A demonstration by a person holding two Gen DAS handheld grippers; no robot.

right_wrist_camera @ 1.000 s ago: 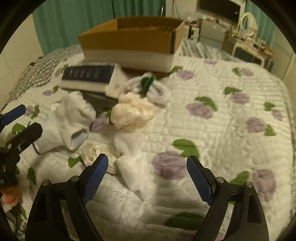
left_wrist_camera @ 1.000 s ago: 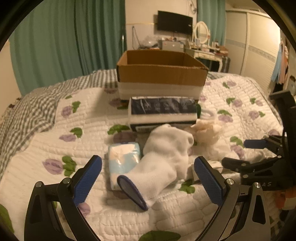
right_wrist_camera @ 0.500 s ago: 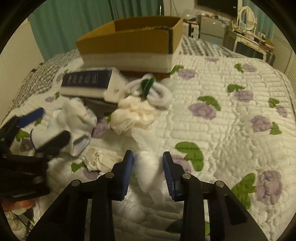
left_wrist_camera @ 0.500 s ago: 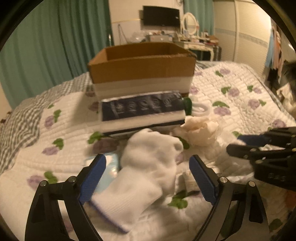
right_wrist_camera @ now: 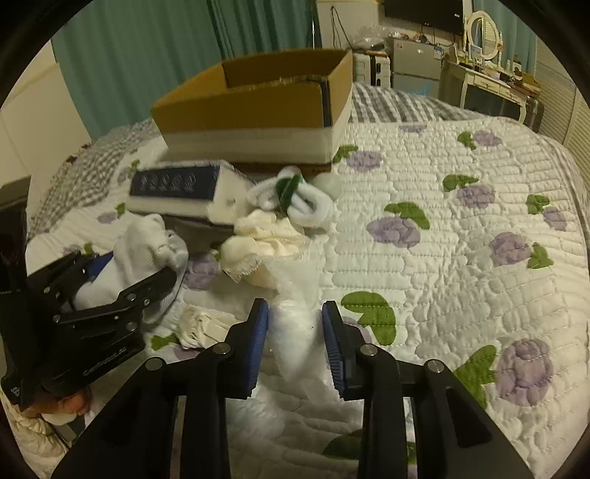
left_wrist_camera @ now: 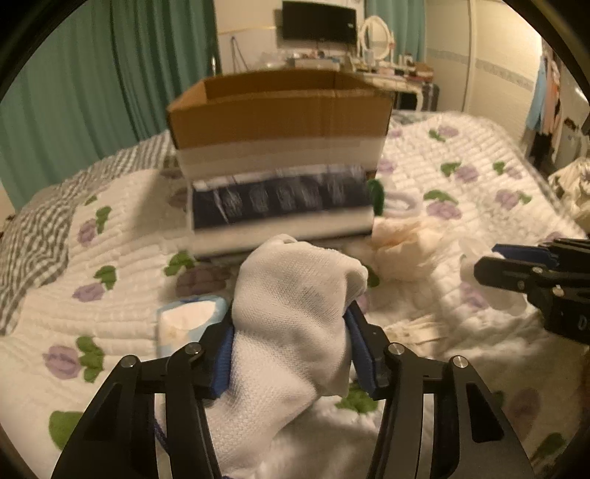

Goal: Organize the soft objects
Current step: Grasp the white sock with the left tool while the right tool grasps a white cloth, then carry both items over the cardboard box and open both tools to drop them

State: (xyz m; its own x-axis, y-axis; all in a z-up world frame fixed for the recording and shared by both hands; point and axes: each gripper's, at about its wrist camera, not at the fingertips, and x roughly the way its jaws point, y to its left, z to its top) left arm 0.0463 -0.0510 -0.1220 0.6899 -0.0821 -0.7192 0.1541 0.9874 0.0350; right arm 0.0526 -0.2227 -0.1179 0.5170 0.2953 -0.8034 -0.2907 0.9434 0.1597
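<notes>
Quilted floral bedspread (right_wrist_camera: 461, 258) carries the clutter in front of the cardboard box (left_wrist_camera: 280, 121): nearest the box lies a dark-wrapped pack (left_wrist_camera: 280, 206), then the white sock (left_wrist_camera: 295, 313) clamped by the left tool (left_wrist_camera: 291, 353), while the right tool (right_wrist_camera: 297, 342) pinches white gauzy cloth (right_wrist_camera: 295, 331).

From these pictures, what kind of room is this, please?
Most likely a home bedroom. The work lies on a bed with a flowered quilt; behind it stand a dressing table with an oval mirror, a wall television and green curtains.
</notes>
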